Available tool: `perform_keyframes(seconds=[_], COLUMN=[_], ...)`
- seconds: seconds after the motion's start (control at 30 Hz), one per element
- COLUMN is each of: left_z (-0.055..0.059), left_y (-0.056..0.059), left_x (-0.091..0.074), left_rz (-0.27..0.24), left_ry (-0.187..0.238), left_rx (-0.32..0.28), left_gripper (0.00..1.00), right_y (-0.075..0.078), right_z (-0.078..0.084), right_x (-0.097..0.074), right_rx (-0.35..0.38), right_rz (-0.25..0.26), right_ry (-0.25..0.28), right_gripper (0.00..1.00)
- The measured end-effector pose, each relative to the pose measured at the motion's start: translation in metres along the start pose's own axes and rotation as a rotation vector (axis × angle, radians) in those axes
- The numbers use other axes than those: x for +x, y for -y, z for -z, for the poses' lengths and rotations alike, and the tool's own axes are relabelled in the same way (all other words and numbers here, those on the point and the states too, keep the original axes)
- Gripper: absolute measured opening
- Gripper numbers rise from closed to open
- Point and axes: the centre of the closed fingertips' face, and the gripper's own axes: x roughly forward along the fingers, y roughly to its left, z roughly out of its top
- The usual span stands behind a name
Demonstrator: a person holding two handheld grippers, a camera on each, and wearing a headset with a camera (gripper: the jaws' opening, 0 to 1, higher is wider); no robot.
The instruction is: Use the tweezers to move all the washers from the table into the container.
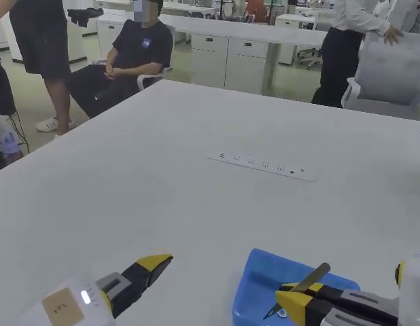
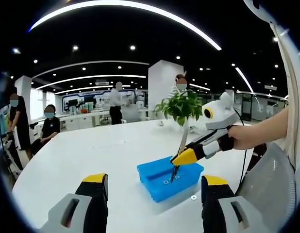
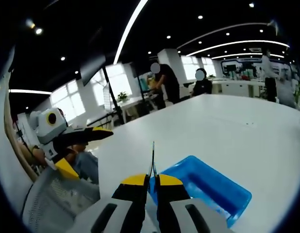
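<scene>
The tweezers (image 2: 182, 141) stand tip-down in the blue container (image 2: 157, 189)!
The right gripper (image 2: 185, 157) is clamped on them, tips beside washers (image 2: 172, 181) inside; the left gripper (image 2: 155, 179) has its jaws spread wide; one loose washer (image 2: 193, 197) lies on the table (image 2: 91, 150) at the container's four o'clock.

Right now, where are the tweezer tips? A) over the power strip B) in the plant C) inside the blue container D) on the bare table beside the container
C: in the left gripper view the tweezers, clamped in the right hand-held gripper, point down into the blue container, with the tips near the washers lying in it.
</scene>
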Motion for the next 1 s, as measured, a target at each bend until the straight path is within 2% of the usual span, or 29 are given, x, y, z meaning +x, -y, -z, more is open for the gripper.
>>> perform_keyframes(seconds=[0.13, 0.3, 0.63, 1.0], left_z=[0.001, 0.001, 0.002, 0.001], left_y=[0.000, 0.001, 0.001, 0.001], left_x=[0.000, -0.001, -0.001, -0.001], left_rz=[0.001, 0.003, 0.007, 0.003], left_ry=[-0.003, -0.004, -0.004, -0.001], left_rx=[0.000, 0.000, 0.002, 0.002], left_gripper=[0.80, 0.79, 0.79, 0.79], right_y=[-0.006, -0.007, 0.003, 0.007], right_z=[0.009, 0.024, 0.051, 0.070], right_x=[0.000, -0.004, -0.018, -0.026], right_rx=[0.003, 0.026, 0.078, 0.080], right_rz=[-0.013, -0.005, 0.048, 0.076], right_ry=[-0.017, -0.035, -0.068, -0.127], right_gripper=[0.03, 0.03, 0.03, 0.03])
